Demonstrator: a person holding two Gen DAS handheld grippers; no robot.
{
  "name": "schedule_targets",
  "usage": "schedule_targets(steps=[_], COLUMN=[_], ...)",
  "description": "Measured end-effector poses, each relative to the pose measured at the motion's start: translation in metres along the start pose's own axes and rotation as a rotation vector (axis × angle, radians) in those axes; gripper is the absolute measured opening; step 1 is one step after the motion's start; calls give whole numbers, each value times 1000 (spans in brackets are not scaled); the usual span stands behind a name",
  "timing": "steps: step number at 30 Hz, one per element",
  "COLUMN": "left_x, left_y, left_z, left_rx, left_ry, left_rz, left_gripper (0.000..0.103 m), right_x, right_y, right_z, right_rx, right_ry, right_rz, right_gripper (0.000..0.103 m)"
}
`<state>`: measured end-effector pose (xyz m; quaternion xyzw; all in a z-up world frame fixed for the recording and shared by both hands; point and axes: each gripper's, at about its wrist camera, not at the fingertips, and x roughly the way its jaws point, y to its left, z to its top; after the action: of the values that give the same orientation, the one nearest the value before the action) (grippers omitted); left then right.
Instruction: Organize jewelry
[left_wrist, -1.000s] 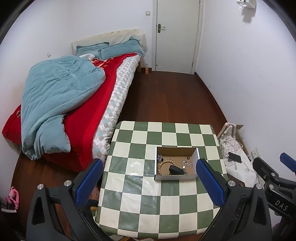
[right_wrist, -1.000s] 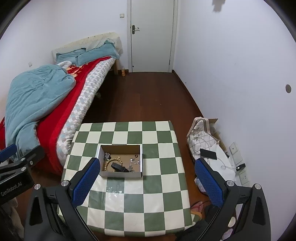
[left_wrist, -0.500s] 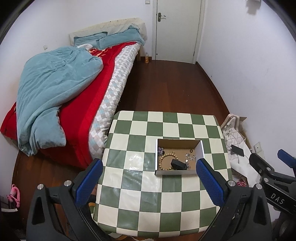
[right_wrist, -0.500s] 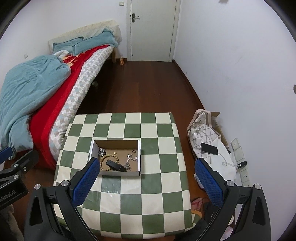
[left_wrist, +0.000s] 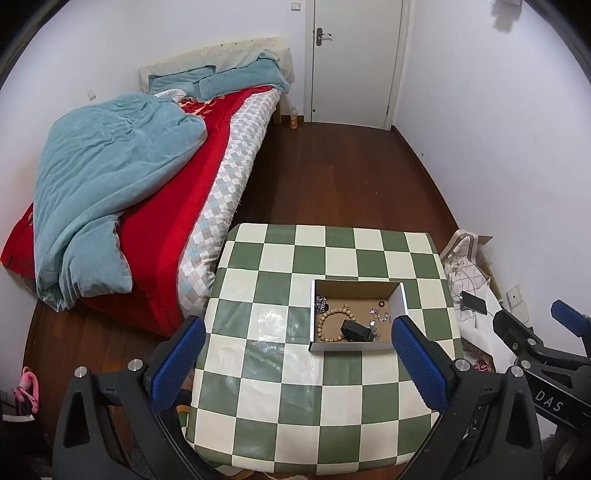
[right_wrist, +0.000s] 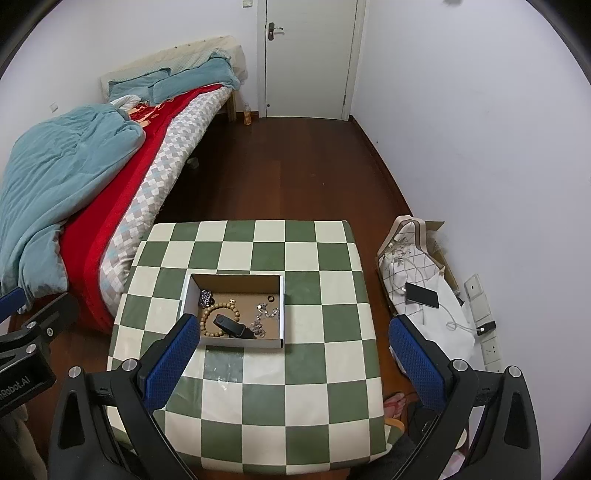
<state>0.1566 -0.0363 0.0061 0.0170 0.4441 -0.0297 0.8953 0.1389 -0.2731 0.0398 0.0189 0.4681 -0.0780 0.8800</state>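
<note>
A shallow cardboard box (left_wrist: 399, 301) (right_wrist: 187, 294) sits on a green-and-white checkered table (left_wrist: 280, 369) (right_wrist: 314, 369). Inside lie a wooden bead bracelet (left_wrist: 325, 325) (right_wrist: 212, 312), a small black case (left_wrist: 356, 330) (right_wrist: 232, 326), a dark beaded piece (left_wrist: 320, 302) (right_wrist: 206, 297) and several small silver pieces (left_wrist: 380, 315) (right_wrist: 264, 314). My left gripper (left_wrist: 295, 363) is open, high above the table's near half. My right gripper (right_wrist: 291, 363) is open too, with the box just beyond its left finger. Neither holds anything.
A bed (left_wrist: 155, 206) with a red cover and teal duvet runs along the left. A white door (left_wrist: 354, 59) stands at the back. Right of the table, on the floor, are a patterned bag (right_wrist: 410, 266), a phone (right_wrist: 423, 295) and wall sockets (right_wrist: 480, 306).
Both views have tipped downward and drawn back a little, so the table and box sit slightly lower and nearer the fingers. The jaws stay open and the box contents have not moved.
</note>
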Motion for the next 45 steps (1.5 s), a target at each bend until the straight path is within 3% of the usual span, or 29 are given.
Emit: schedule_targets(steps=[45], left_x=[-13], left_y=[0], left_z=[-1], left_rx=[15], left_ry=[-24], left_rz=[3], left_gripper=[103], right_x=[-19], right_y=[-8], right_z=[2], right_rx=[6], right_ry=[-26], right_rz=[19], right_gripper=[103])
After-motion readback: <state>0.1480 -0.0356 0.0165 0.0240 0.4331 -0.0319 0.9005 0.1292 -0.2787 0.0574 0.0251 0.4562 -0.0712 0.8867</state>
